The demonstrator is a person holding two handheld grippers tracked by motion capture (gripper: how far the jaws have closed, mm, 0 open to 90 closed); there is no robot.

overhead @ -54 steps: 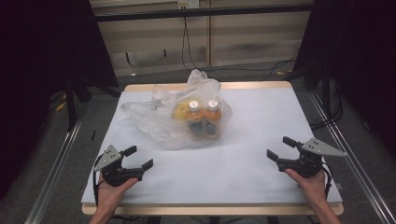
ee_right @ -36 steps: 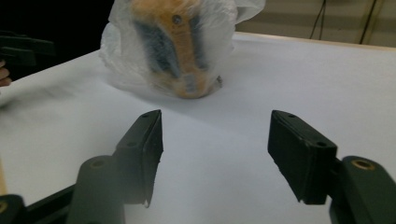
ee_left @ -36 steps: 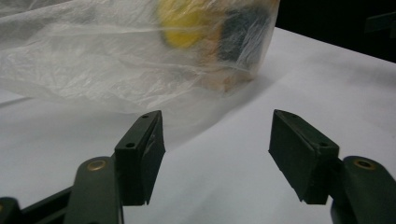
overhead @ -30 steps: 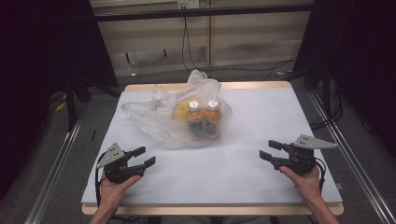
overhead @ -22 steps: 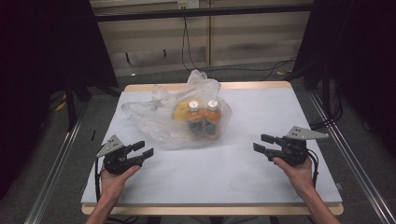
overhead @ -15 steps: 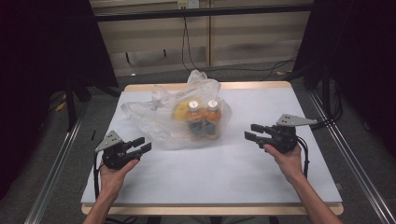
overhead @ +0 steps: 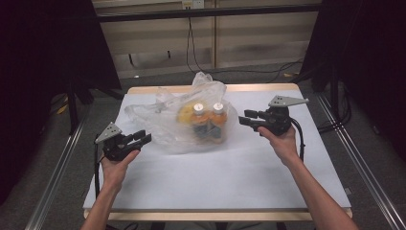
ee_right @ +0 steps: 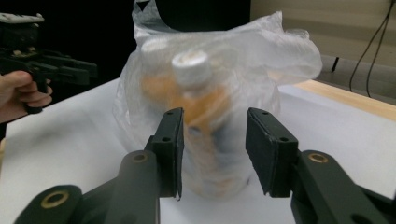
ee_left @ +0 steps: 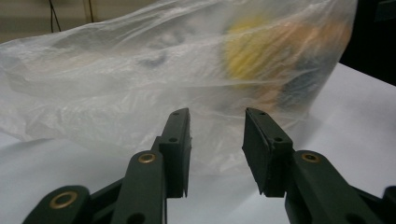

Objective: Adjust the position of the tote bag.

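Both hands have moved in toward the clear plastic bag (overhead: pixel 184 127) of bottles on the table (overhead: pixel 230 177). Left gripper (overhead: pixel 142 138) sits just beside it, jaws partly open, closing, holding nothing. Right gripper (overhead: pixel 248 118) does the same.

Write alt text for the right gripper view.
A clear plastic bag holding white-capped bottles with orange contents stands on a white table just ahead of the right gripper, whose black fingers are parted and hold nothing. At far left, a hand holds the left gripper.
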